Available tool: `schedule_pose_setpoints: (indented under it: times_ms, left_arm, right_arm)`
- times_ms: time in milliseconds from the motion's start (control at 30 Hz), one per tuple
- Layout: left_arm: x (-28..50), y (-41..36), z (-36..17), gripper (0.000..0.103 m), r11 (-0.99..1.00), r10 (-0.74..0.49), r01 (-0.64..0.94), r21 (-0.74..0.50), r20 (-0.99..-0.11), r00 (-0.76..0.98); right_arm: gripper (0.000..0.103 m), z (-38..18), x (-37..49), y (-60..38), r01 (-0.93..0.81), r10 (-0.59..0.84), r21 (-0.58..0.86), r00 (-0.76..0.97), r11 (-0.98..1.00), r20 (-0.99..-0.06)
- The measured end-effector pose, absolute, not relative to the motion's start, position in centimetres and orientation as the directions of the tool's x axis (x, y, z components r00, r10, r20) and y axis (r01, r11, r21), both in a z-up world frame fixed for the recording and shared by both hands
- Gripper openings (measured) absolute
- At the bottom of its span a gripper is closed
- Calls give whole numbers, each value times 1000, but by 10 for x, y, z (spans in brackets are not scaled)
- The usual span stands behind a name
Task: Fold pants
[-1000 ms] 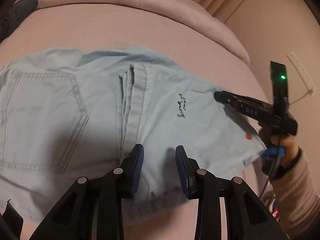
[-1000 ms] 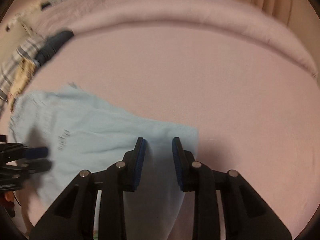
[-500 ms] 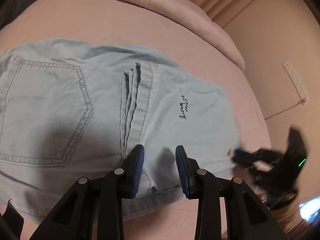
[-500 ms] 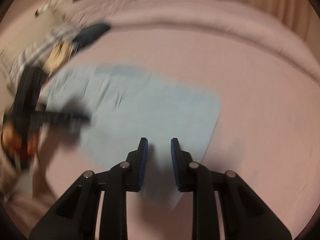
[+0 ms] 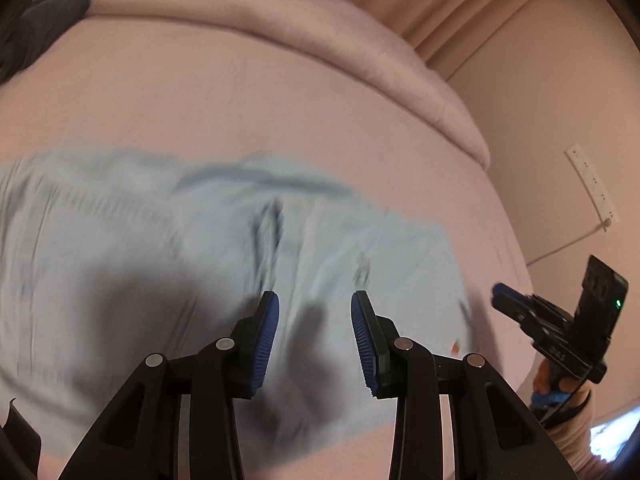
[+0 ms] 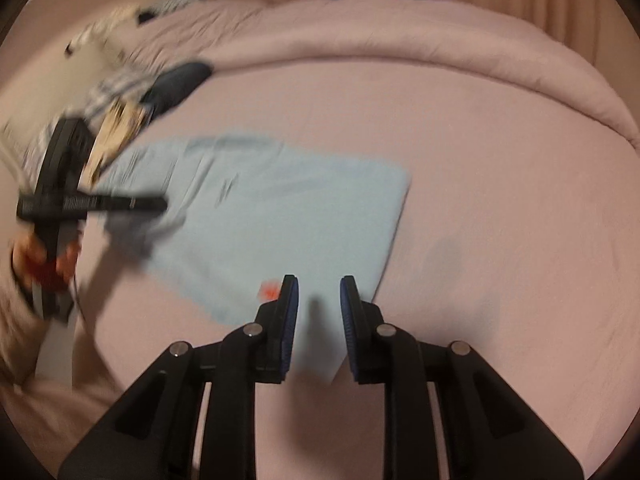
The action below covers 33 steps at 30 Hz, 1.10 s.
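Light blue pants [image 5: 160, 248] lie folded flat on the pink bed [image 5: 240, 92], blurred in the left wrist view. My left gripper [image 5: 315, 328] hovers above their near middle, open, with nothing between its fingers. In the right wrist view the pants [image 6: 280, 216] form a rectangle with a small orange mark [image 6: 269, 290] near the front edge. My right gripper [image 6: 319, 304] hangs over their near corner, its jaws opening, with no cloth pinched. Each gripper shows in the other view: the right gripper [image 5: 504, 296] off the pants' right edge, the left gripper [image 6: 160, 203] over their left part.
A rolled pink quilt [image 6: 440, 52] runs along the bed's far side. A dark garment [image 6: 176, 84] and a pile of checked clothes [image 6: 108, 96] lie at the far left. A white power strip [image 5: 592, 188] with a cable hangs on the wall to the right.
Both grippers have lifted and drawn back from the pants. The right gripper left the pants' right edge and now hangs off it, near the bed's side. The pants stay flat.
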<state>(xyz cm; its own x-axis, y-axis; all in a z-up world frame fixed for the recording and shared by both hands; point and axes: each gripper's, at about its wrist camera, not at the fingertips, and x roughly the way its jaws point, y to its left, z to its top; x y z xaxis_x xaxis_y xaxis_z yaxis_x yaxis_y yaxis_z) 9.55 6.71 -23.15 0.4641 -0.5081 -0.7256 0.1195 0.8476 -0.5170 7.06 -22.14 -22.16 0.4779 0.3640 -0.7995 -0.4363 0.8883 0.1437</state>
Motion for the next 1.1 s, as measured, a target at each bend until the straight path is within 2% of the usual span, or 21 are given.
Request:
schedule_pose_setpoints:
  times_ms: [133, 200, 233, 333, 433, 533, 600, 633, 733, 833, 933, 1000, 1100]
  left_arm:
    - [127, 52, -230, 35, 890, -439, 129, -438, -744, 503]
    - [139, 47, -238, 36, 940, -327, 94, -327, -795, 511]
    - [147, 47, -250, 39, 968, -241, 64, -242, -835, 494]
    - [146, 49, -262, 41, 970, -237, 83, -228, -818, 524]
    - [135, 40, -263, 41, 980, -196, 129, -149, -809, 554]
    - [132, 50, -257, 41, 976, -215, 92, -197, -812, 543]
    - [124, 62, -248, 41, 965, -245, 58, -255, -804, 542]
    - [114, 72, -241, 41, 958, -260, 44, -284, -791, 554]
    - [85, 94, -226, 41, 937, -294, 20, -350, -754, 588]
    - [48, 124, -222, 41, 902, -324, -28, -430, -718, 616]
    - [6, 156, -222, 41, 874, -308, -106, -474, -709, 635]
    - [-19, 174, -223, 41, 842, -317, -142, -521, -689, 651]
    - [-48, 197, -225, 45, 787, -328, -190, -588, -658, 678]
  right_arm:
    - [23, -224, 110, -209, -383, 343, 143, 526, 913, -778]
    - [23, -233, 133, -201, -352, 324, 146, 526, 925, -786]
    - [23, -233, 134, -206, -344, 315, 143, 518, 928, -795]
    - [17, -268, 157, -195, -312, 217, 75, 448, 947, -868]
    - [17, -273, 152, -196, -340, 221, 55, 471, 939, -854]
    - [16, -269, 149, -197, -347, 218, 49, 469, 937, -856]
    - [24, -259, 145, -195, -313, 180, 22, 486, 949, -855]
    - [24, -253, 140, -194, -316, 174, 6, 504, 949, -846]
    - [26, -231, 106, -186, -392, 286, 74, 519, 917, -805]
    - [27, -235, 75, -172, -492, 364, 96, 483, 865, -797]
    - [32, -277, 55, -155, -536, 286, 6, 441, 844, -851]
    - [32, -276, 47, -154, -506, 282, -12, 500, 862, -819]
    - [35, -266, 55, -148, -473, 252, 0, 469, 881, -847]
